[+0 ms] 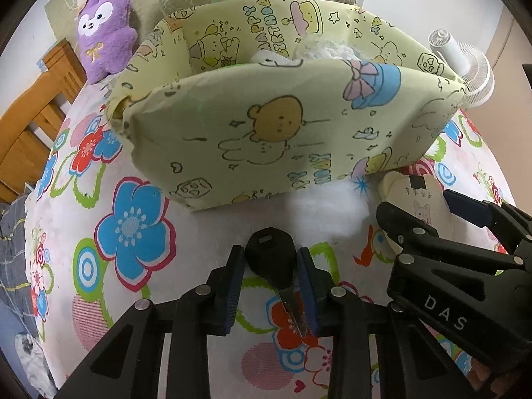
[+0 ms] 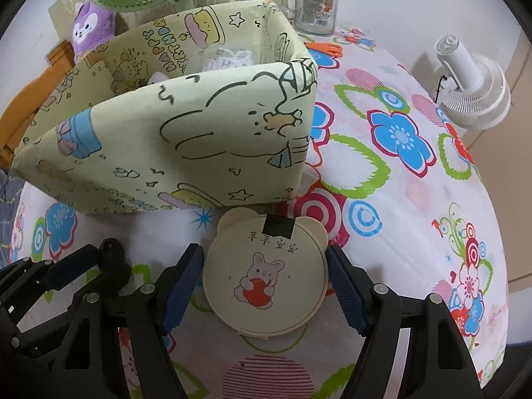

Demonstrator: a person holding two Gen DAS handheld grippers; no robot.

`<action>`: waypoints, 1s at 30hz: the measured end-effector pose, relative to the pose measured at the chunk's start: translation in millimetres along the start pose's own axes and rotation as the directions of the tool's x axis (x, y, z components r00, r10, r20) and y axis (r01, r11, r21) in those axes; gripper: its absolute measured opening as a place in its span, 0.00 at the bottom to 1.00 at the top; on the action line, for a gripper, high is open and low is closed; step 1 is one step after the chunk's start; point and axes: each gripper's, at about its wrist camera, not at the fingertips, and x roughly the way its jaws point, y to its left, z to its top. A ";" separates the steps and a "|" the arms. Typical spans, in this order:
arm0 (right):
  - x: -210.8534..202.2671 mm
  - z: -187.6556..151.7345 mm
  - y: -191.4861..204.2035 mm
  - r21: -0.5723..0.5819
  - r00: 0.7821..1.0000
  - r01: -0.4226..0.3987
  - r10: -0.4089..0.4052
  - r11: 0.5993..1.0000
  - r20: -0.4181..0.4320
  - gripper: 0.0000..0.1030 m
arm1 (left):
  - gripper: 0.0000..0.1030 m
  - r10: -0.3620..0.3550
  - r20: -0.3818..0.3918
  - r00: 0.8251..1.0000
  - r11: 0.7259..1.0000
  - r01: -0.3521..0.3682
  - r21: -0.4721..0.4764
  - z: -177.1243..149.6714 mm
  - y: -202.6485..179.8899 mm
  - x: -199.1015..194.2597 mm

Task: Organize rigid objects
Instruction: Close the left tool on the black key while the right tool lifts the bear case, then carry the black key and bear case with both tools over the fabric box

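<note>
Between the left gripper's (image 1: 271, 286) narrowed pads sits a black-headed metal key (image 1: 272, 259), pinched for lifting. The right gripper (image 2: 266, 282) clamps a cream bear-eared round case (image 2: 264, 276). Just ahead stands the yellow cartoon-print fabric storage box (image 1: 266, 126), likely their destination.

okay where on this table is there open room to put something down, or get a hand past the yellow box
The widest bare stretch of tablecloth lies between the fabric box and the white fan. Another runs left of the box, around the big blue flower. It is crowded in front of the box: the left claw around the key, the right claw around the round case.
</note>
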 end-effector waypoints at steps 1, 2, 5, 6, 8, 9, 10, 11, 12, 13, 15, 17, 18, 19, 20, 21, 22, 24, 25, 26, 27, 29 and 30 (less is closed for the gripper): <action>0.4 -0.4 -0.4 0.003 1.000 -0.002 0.002 1.000 -0.009 0.75 | 0.31 0.000 -0.002 1.000 1.000 0.000 -0.002 -1.3 -0.4 -0.4; 0.6 -0.5 -0.7 0.008 1.000 -0.004 0.004 1.000 -0.017 0.75 | 0.31 -0.001 -0.004 1.000 1.000 0.001 -0.003 -2.4 -0.5 -0.8; -0.9 -0.9 -1.3 0.013 1.000 -0.009 0.010 1.000 -0.027 0.75 | 0.31 -0.003 -0.014 1.000 1.000 0.003 -0.009 -5.3 -0.8 -2.0; -2.0 -1.3 -0.8 0.012 1.000 -0.010 0.011 1.000 -0.026 0.75 | 0.31 0.001 -0.013 1.000 1.000 -0.001 -0.008 -6.4 -1.2 -3.0; -5.0 -1.9 -1.0 0.010 1.000 -0.008 0.008 1.000 -0.019 0.75 | 0.31 0.001 -0.010 1.000 1.000 -0.001 -0.009 -9.3 -3.2 -6.1; -6.7 -2.2 -1.2 0.008 1.000 -0.006 0.006 1.000 -0.014 0.75 | 0.31 0.001 -0.006 1.000 1.000 -0.001 -0.009 -10.9 -4.5 -8.6; -9.5 -3.9 -0.9 0.008 1.000 -0.005 0.005 1.000 -0.011 0.75 | 0.31 0.002 -0.002 1.000 1.000 -0.002 -0.008 -11.9 -5.9 -10.5; -13.0 -5.9 -1.4 0.009 1.000 -0.005 0.005 1.000 -0.006 0.75 | 0.31 0.002 0.001 1.000 1.000 -0.002 -0.007 -13.1 -6.7 -12.6; -15.7 -7.9 -1.4 0.009 1.000 -0.005 0.005 1.000 -0.003 0.75 | 0.31 0.001 0.006 1.000 1.000 -0.001 -0.007 -13.7 -8.5 -15.1; -18.3 -9.4 -1.6 0.009 1.000 -0.005 0.005 1.000 0.001 0.75 | 0.31 0.001 0.009 1.000 1.000 -0.001 -0.008 -14.6 -9.7 -17.5; -24.3 -12.0 -1.8 0.007 1.000 -0.001 0.001 1.000 0.010 0.75 | 0.31 0.001 0.016 1.000 1.000 -0.001 -0.008 -16.7 -11.6 -22.1; -30.7 -14.7 -1.8 0.007 1.000 -0.003 0.003 1.000 0.016 0.75 | 0.31 0.003 0.022 1.000 1.000 -0.002 -0.008 -17.7 -12.9 -26.5; -34.1 -15.4 -1.5 0.006 1.000 -0.005 0.004 1.000 0.019 0.75 | 0.31 0.004 0.026 1.000 1.000 -0.004 -0.008 -18.4 -13.9 -29.6; -37.0 -15.7 -1.4 0.004 1.000 -0.007 0.006 1.000 0.022 0.75 | 0.31 0.006 0.031 1.000 1.000 -0.006 -0.010 -19.2 -14.5 -32.8; -40.6 -16.2 -0.9 -0.001 1.000 -0.007 0.007 1.000 0.027 0.75 | 0.31 0.007 0.034 0.999 1.000 -0.007 -0.011 -18.9 -13.4 -34.5; -44.0 -15.9 -0.8 -0.006 0.999 -0.007 0.008 1.000 0.033 0.75 | 0.31 0.009 0.039 0.999 1.000 -0.008 -0.014 -19.3 -14.1 -38.4; -48.6 -15.9 -0.2 -0.011 0.999 -0.008 0.009 1.000 0.042 0.75 | 0.31 0.011 0.045 0.999 1.000 -0.010 -0.017 -19.7 -14.8 -41.9; -55.2 -15.3 0.2 -0.015 0.998 -0.011 0.011 1.000 0.054 0.75 | 0.31 0.015 0.057 0.998 1.000 -0.013 -0.022 -20.6 -16.4 -49.4; -57.6 -14.9 0.3 -0.015 0.998 -0.013 0.014 1.000 0.058 0.75 | 0.31 0.016 0.062 0.998 1.000 -0.015 -0.024 -20.7 -17.2 -52.5; -61.4 -14.9 0.9 -0.014 0.998 -0.016 0.017 1.000 0.064 0.75 | 0.31 0.019 0.069 0.997 1.000 -0.017 -0.026 -20.6 -17.9 -56.4; -65.8 -15.2 1.6 -0.014 0.997 -0.018 0.019 1.000 0.071 0.75 | 0.31 0.021 0.076 0.997 0.999 -0.019 -0.028 -20.1 -17.5 -59.3; -72.8 -14.2 2.2 -0.016 0.996 -0.020 0.021 1.000 0.086 0.75 | 0.31 0.025 0.088 0.996 0.999 -0.023 -0.032 -20.1 -17.5 -65.1; -75.9 -13.4 2.0 -0.016 0.995 -0.020 0.022 1.000 0.092 0.75 | 0.31 0.029 0.098 0.995 0.999 -0.025 -0.033 -20.0 -17.4 -68.7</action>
